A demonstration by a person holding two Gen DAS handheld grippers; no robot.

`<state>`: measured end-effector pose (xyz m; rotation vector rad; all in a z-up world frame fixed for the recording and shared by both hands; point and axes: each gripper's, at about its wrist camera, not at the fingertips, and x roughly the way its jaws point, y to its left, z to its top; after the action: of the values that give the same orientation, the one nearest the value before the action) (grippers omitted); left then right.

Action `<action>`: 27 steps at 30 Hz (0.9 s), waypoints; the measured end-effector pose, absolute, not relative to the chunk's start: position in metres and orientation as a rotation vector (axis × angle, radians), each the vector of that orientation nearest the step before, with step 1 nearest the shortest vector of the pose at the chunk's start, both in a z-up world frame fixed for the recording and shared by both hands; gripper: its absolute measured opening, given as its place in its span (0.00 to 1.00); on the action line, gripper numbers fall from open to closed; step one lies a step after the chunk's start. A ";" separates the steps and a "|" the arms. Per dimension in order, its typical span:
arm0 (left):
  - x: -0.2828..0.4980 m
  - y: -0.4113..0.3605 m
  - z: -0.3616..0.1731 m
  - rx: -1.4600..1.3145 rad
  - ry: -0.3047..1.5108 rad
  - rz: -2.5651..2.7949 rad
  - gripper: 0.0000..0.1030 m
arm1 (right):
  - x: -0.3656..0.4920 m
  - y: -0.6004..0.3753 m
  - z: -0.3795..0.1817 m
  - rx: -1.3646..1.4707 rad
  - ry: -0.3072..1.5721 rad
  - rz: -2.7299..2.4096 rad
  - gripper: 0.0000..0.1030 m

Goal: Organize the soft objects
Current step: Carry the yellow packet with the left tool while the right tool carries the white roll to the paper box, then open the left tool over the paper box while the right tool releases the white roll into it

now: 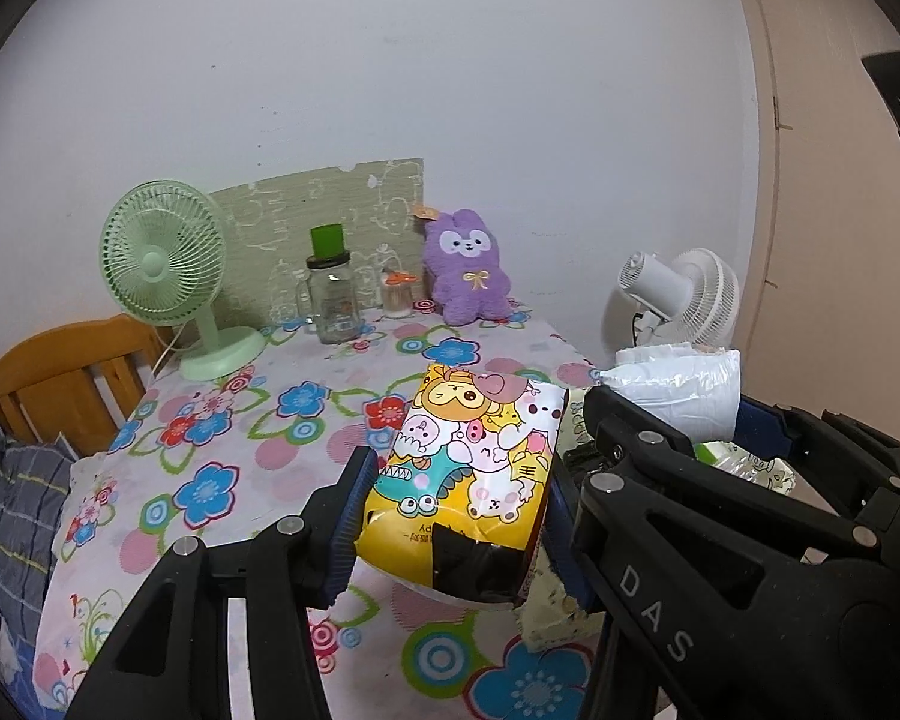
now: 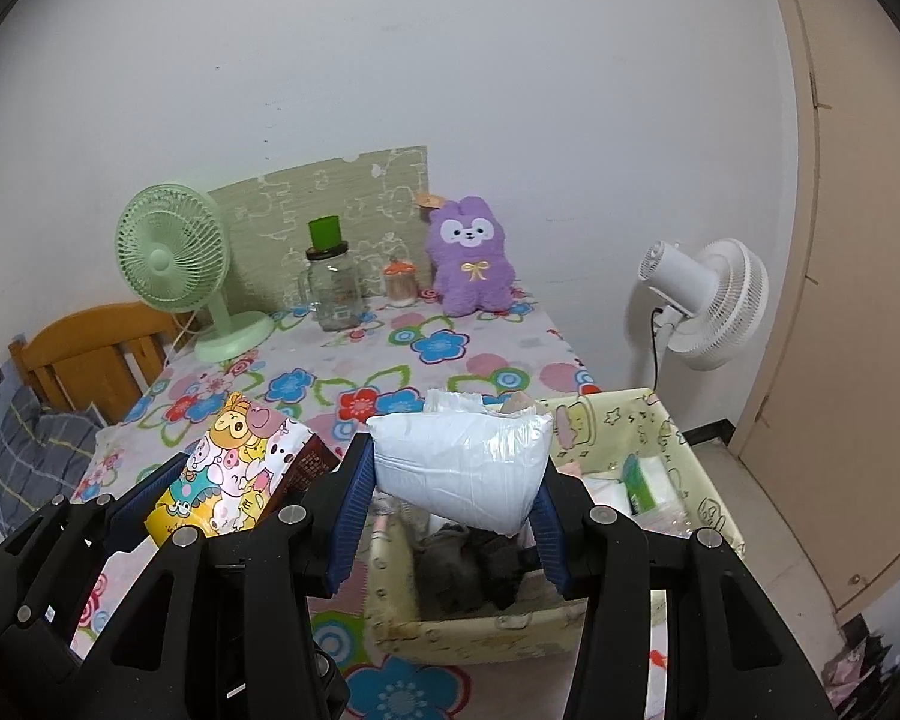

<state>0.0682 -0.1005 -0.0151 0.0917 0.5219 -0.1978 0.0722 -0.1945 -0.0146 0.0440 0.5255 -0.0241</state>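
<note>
My left gripper (image 1: 450,522) is shut on a yellow cartoon-printed soft pack (image 1: 468,468), held above the flowered tablecloth; the same pack (image 2: 234,474) shows at the left of the right wrist view. My right gripper (image 2: 450,516) is shut on a white plastic-wrapped soft pack (image 2: 468,468), hanging over the pale yellow fabric storage box (image 2: 678,438). That white pack (image 1: 684,384) also appears at the right in the left wrist view. Inside the box lie dark and grey cloth items (image 2: 474,564) and tissue packs (image 2: 648,480). A purple plush bunny (image 2: 471,258) sits against the far wall.
At the back of the table stand a green desk fan (image 2: 174,264), a glass jar with a green lid (image 2: 330,282) and a small orange-topped jar (image 2: 401,285). A white fan (image 2: 708,300) stands right of the table. A wooden chair (image 2: 84,354) is at the left.
</note>
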 end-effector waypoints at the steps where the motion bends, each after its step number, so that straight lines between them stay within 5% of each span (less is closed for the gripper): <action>1: 0.070 -0.103 -0.016 0.093 0.521 -0.201 0.54 | 0.074 -0.197 -0.015 0.046 0.526 -0.027 0.50; 27: 0.121 -0.160 -0.040 0.114 0.553 -0.305 0.55 | 0.116 -0.259 -0.037 0.081 0.545 -0.122 0.50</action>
<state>0.1213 -0.1604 -0.0397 0.1135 0.5530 -0.3054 0.1161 -0.2595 -0.0375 0.0813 0.5455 -0.1218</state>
